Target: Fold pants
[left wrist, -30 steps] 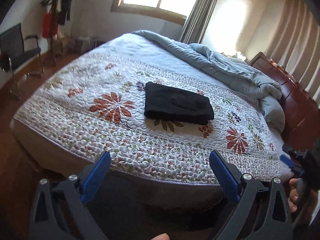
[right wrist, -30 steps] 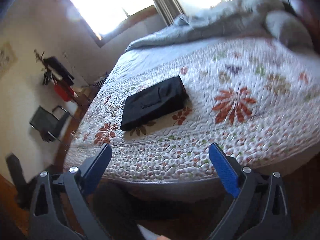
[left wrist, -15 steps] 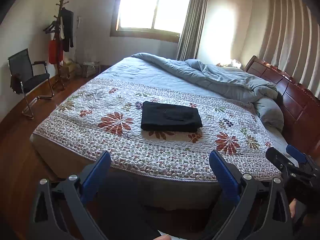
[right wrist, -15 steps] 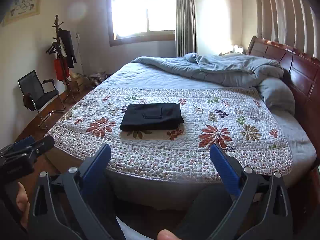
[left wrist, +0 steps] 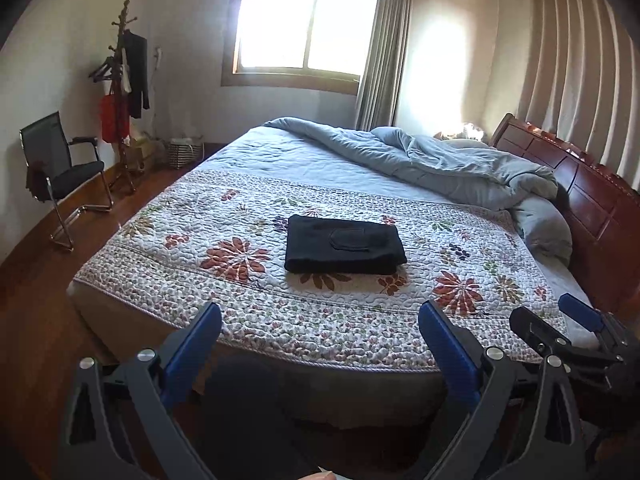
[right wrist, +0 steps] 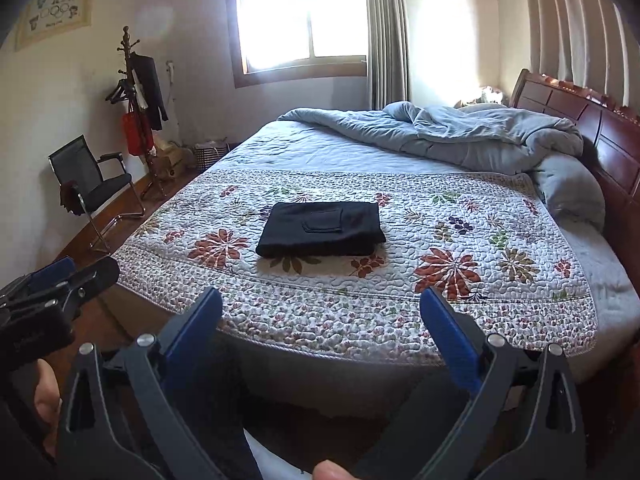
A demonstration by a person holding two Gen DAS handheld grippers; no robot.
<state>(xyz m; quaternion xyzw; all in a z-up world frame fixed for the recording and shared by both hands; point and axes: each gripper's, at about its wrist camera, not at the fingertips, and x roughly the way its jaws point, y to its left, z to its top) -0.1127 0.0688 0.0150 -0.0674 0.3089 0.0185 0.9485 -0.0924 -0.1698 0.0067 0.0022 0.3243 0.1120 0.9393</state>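
A: Bedroom's sunny, floral quilt covers the bed. Where are the pants?

B: Black pants lie folded mid-quilt, about 12 o'clock from both grippers. Left gripper and right gripper hang off the bed's edge, jaws spread wide, holding nothing.

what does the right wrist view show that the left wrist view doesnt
Only the right wrist view shows the whole framed picture on the wall and the left gripper from the side at its left edge.

Only the left wrist view shows the right gripper from the side at its right edge.

Both show the folded black pants lying flat on the floral quilt, the rumpled grey duvet, the window, the coat stand, the black chair, and each camera's own gripper open and empty, short of the bed.
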